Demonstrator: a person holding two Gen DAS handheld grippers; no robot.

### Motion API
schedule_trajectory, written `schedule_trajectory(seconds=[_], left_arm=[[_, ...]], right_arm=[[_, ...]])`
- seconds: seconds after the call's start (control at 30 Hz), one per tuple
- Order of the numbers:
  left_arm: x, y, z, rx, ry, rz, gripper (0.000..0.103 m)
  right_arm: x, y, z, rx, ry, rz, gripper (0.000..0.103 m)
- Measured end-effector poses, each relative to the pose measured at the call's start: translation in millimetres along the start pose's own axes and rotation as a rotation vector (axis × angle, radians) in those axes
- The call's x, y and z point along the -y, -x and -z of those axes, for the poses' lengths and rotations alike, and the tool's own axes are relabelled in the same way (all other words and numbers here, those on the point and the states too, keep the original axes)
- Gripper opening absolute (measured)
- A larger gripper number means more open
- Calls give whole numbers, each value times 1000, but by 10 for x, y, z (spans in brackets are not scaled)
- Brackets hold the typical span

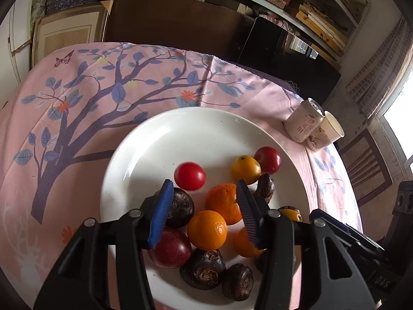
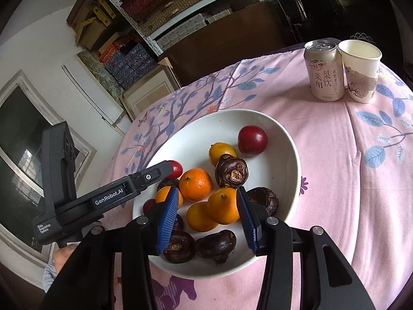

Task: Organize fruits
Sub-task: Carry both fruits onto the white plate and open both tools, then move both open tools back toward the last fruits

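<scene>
The fruits sit heaped on a white plate on a pink tablecloth printed with a dark branching tree and blue leaves. The pile mixes glossy orange citrus, smooth red plums and dark, knobbly water chestnuts with ringed, rough skins.

The left gripper hangs over the near half of the plate with its jaws spread wide and nothing clamped; its ribbed blue pads frame two oranges, and the left pad lies across a dark chestnut, though contact cannot be judged. The right gripper is likewise spread and empty, its blue pads bracketing an upright, slightly pear-shaped orange without visibly gripping it.

The right wrist view alone shows the left tool's black body, lettered "GenRobot.AI", reaching in over the plate's left rim, and part of a hand beneath it. It also shows the plate as a shallow bowl with a raised wall. Both views show a pale drink can with Chinese lettering, touching a white paper cup, well apart from the plate at the table's far edge.
</scene>
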State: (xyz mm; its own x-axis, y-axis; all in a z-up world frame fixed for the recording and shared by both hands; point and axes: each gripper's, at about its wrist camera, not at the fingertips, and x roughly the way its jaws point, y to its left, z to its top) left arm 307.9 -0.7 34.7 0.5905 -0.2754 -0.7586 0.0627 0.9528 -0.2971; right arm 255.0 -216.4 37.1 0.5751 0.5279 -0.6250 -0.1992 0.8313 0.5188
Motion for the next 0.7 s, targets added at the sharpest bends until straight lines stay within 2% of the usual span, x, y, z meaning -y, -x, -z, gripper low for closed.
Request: schedule_trajectory(seconds=[0.1, 0.17, 0.2, 0.33, 0.43, 0.5, 0.57, 0.7], left_arm=[[-31, 134, 35, 20, 14, 3, 51], [-42, 248, 92, 41, 16, -5, 70], [-47, 315, 136, 60, 18, -13, 73], [-52, 520, 353, 85, 6, -27, 75], [-46, 651, 601, 94, -5, -34, 75], [-9, 742, 796, 109, -25, -45, 79], [57, 844, 1006, 140, -56, -60, 87], [245, 1029, 1435, 206, -160, -125, 88]], right_arm=[[-8, 75, 19, 13, 3, -4, 47], [-6, 154, 51, 26, 4, -9, 47], [-1, 195, 64, 33, 2, -13, 47], [72, 382, 188, 58, -18, -30, 48], [174, 512, 316, 77, -43, -44, 52], [258, 615, 431, 87, -57, -52, 53], [351, 714, 558, 97, -75, -53, 54], [545, 913, 814, 111, -123, -66, 56]])
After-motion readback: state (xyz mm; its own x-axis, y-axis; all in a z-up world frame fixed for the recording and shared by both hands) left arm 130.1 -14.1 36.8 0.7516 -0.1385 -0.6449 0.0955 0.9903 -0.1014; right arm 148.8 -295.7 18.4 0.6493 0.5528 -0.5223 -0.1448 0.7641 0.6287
